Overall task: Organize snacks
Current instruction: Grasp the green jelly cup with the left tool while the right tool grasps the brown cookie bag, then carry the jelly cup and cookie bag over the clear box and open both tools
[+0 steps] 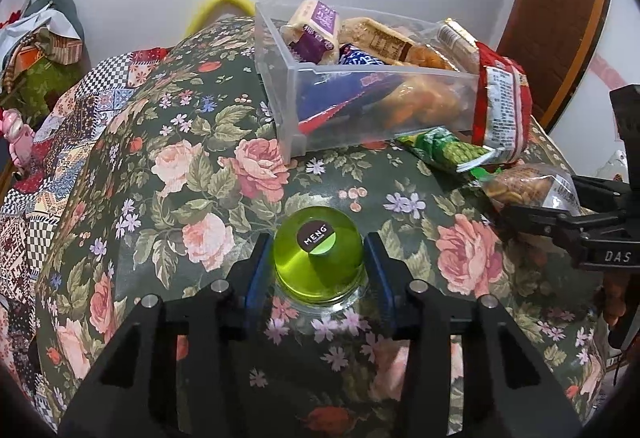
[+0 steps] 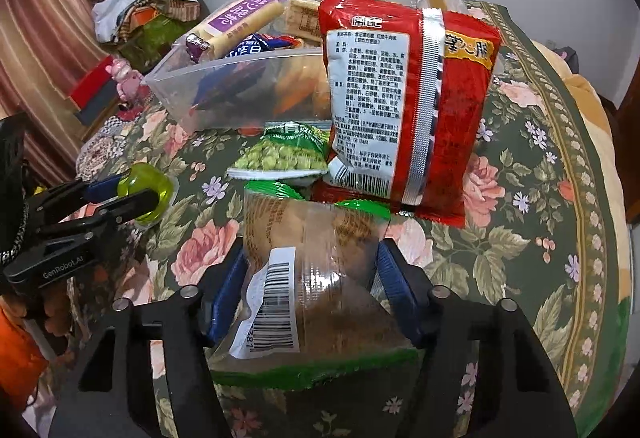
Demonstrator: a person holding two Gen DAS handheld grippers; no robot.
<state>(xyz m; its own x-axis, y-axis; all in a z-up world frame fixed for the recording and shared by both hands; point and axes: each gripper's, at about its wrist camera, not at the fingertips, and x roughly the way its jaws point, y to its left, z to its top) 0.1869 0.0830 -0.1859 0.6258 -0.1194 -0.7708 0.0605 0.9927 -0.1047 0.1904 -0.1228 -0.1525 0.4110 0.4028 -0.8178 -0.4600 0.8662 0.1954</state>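
A green jelly cup [image 1: 319,265] labelled MENG sits upside down on the floral cloth between the fingers of my left gripper [image 1: 316,270]; the blue pads stand beside it with small gaps. It also shows in the right wrist view [image 2: 146,194]. My right gripper [image 2: 312,278] is shut on a clear snack bag [image 2: 312,270] with a barcode and green trim. A clear plastic bin [image 1: 360,110] holds several snack packs. A red packet [image 2: 408,102] leans against the bin. A green pea packet [image 2: 280,156] lies below it.
The floral cloth [image 1: 200,178] covers a rounded surface that falls away on the left. A patchwork cover [image 1: 60,142] and a pile of bags [image 1: 40,38] lie far left. A brown door [image 1: 560,18] stands at right.
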